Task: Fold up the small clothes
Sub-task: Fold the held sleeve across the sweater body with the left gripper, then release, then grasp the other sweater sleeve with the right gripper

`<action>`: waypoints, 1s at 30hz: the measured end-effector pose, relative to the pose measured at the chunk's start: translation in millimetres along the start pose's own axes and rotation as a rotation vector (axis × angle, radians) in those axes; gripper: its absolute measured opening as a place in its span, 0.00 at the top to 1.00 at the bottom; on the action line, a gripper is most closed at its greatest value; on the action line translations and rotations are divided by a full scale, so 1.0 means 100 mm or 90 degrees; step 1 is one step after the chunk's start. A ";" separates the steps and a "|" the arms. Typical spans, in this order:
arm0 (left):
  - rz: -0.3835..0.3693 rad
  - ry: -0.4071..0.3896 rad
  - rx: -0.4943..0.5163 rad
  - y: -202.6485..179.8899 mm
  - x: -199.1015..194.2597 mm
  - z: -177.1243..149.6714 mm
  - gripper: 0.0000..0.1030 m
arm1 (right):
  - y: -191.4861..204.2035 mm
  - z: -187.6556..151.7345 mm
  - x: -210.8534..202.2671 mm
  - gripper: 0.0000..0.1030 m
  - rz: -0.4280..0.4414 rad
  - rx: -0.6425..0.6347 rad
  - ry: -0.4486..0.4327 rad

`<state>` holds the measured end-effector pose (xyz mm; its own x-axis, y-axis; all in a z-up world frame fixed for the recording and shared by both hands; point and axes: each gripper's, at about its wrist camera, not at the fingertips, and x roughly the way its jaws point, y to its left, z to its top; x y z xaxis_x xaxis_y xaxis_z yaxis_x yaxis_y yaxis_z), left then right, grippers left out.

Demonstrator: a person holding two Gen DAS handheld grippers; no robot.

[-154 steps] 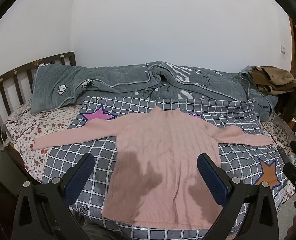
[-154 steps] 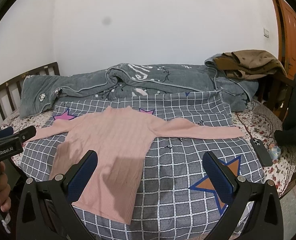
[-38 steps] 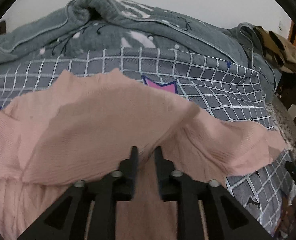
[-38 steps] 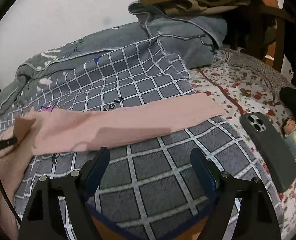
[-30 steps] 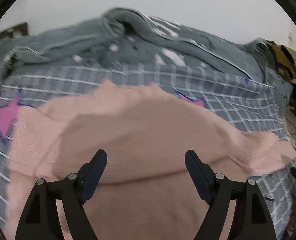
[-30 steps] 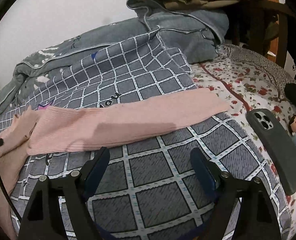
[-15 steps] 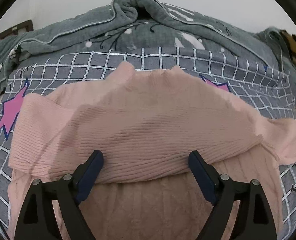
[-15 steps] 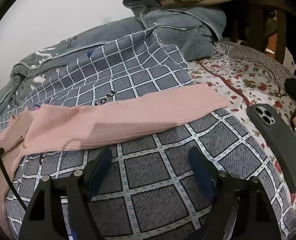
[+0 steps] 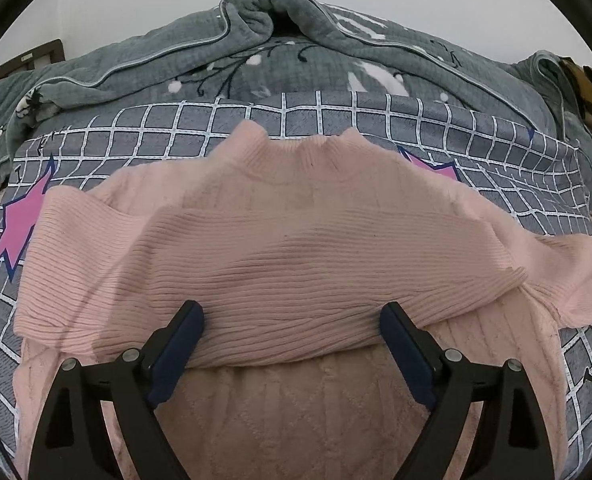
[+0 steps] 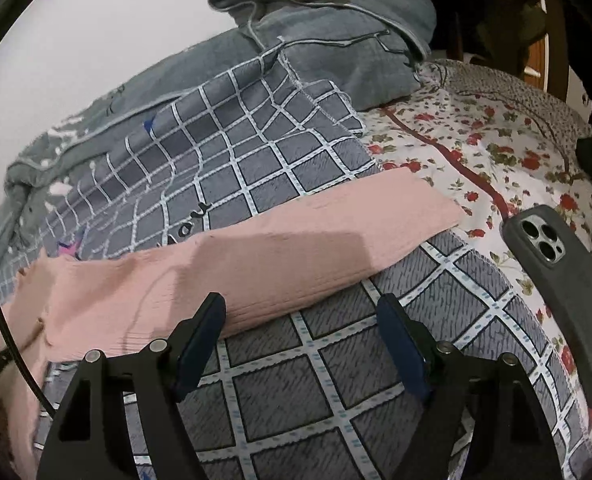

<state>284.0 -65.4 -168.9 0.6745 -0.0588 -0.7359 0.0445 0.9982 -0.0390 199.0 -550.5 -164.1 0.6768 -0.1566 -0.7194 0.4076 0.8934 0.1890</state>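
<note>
Left wrist view: the left gripper is spread wide and empty over the pink sweater, whose folded sleeve lies between its fingers. The right gripper is likewise spread wide, empty, at the outstretched sleeve on the checked blanket. No writing is legible.

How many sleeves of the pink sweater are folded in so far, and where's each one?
1. The left sleeve lies folded across the pink sweater chest. The right sleeve lies stretched out on the checked blanket, its cuff reaching toward the floral sheet.

Pink ribbed sweater flat, one sleeve folded across its chest.
</note>
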 end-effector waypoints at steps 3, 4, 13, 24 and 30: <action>0.001 0.001 0.002 -0.01 0.01 0.00 0.12 | 0.05 0.00 0.03 0.24 -0.014 -0.017 0.002; 0.002 0.002 0.003 -0.01 0.01 0.00 0.12 | 0.05 0.00 0.04 0.24 -0.013 -0.017 0.004; 0.004 0.003 0.006 -0.01 0.02 0.00 0.11 | 0.08 0.08 0.15 0.24 -0.017 -0.015 0.021; -0.004 0.004 0.002 0.00 0.03 0.00 0.11 | 0.08 0.18 0.25 0.30 -0.039 -0.012 0.027; -0.005 0.004 0.001 0.00 0.03 0.00 0.11 | 0.11 0.20 0.24 0.86 -0.057 -0.027 0.015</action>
<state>285.8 -65.5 -170.9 0.6696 -0.0663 -0.7398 0.0512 0.9978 -0.0431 232.0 -553.0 -166.5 0.6238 -0.2271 -0.7479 0.4388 0.8936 0.0946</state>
